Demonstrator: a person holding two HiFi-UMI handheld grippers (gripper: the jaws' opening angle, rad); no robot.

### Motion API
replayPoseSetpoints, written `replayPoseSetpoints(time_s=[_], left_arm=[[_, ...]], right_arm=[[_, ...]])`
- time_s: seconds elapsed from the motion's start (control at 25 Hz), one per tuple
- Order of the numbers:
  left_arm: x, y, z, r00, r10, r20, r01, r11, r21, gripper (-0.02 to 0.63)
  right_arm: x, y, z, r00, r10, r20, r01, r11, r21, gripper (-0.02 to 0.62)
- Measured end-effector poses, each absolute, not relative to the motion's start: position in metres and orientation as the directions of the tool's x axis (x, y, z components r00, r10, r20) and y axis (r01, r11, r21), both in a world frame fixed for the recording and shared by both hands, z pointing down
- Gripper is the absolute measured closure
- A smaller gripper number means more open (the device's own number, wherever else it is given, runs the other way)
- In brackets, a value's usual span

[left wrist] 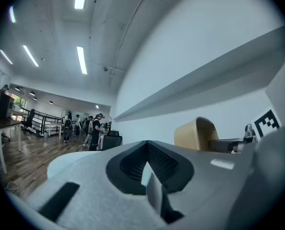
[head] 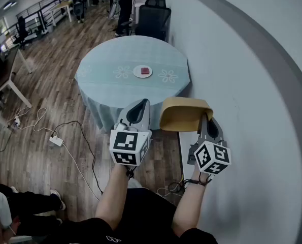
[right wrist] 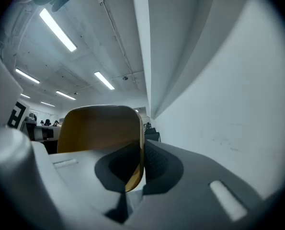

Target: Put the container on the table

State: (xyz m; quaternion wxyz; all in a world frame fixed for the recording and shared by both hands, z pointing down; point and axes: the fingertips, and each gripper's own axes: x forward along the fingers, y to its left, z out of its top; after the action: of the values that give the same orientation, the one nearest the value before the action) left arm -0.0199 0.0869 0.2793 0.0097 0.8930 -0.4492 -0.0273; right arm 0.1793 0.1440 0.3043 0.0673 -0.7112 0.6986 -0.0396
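A tan, bowl-like container (head: 183, 115) hangs in the air in front of me, short of the round table (head: 105, 75) with its pale blue cloth. My right gripper (head: 207, 120) is shut on the container's rim at its right side. In the right gripper view the container's wall (right wrist: 101, 128) stands pinched between the jaws of the right gripper (right wrist: 138, 159). My left gripper (head: 139, 105) is beside it to the left, shut and holding nothing; its own view shows the left gripper (left wrist: 146, 169) with jaws together and the container (left wrist: 195, 133) off to the right. A white plate (head: 142, 71) with something red lies mid-table.
A white wall (head: 252, 85) runs close along the right. Black office chairs (head: 153, 17) stand behind the table. Cables and a power strip (head: 56, 140) lie on the wood floor at left. A person's legs (head: 24, 200) show at lower left; desks and people are far back.
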Motion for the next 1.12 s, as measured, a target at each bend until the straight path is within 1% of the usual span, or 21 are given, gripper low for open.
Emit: replayPoseSetpoints(time_s=[0.24,0.56,0.68,1.12], left_arm=[[-0.009,0.084,0.277,0.6,-0.799,-0.037,-0.798,-0.601,0.027,0.604],[0.005,0.091,0.258,0.612,-0.787,-0.07,-0.789,-0.614,-0.002,0.604],[-0.002,0.088,0.253,0.592,-0.803,-0.069,-0.805,-0.593,-0.02,0.604],[-0.035,0.051,0.26,0.521,-0.851,-0.067,-0.853,-0.522,-0.003,0.604]], right_arm=[[0.19,0.141,0.305,0.019,-0.999,-0.038,-0.989,-0.013,-0.149,0.583],[0.211,0.15,0.285,0.049,-0.995,-0.081,-0.984,-0.035,-0.173,0.581],[0.213,0.149,0.279,0.053,-0.994,-0.097,-0.983,-0.034,-0.183,0.581],[0.223,0.122,0.28,0.093,-0.989,-0.119,-0.973,-0.065,-0.224,0.58]])
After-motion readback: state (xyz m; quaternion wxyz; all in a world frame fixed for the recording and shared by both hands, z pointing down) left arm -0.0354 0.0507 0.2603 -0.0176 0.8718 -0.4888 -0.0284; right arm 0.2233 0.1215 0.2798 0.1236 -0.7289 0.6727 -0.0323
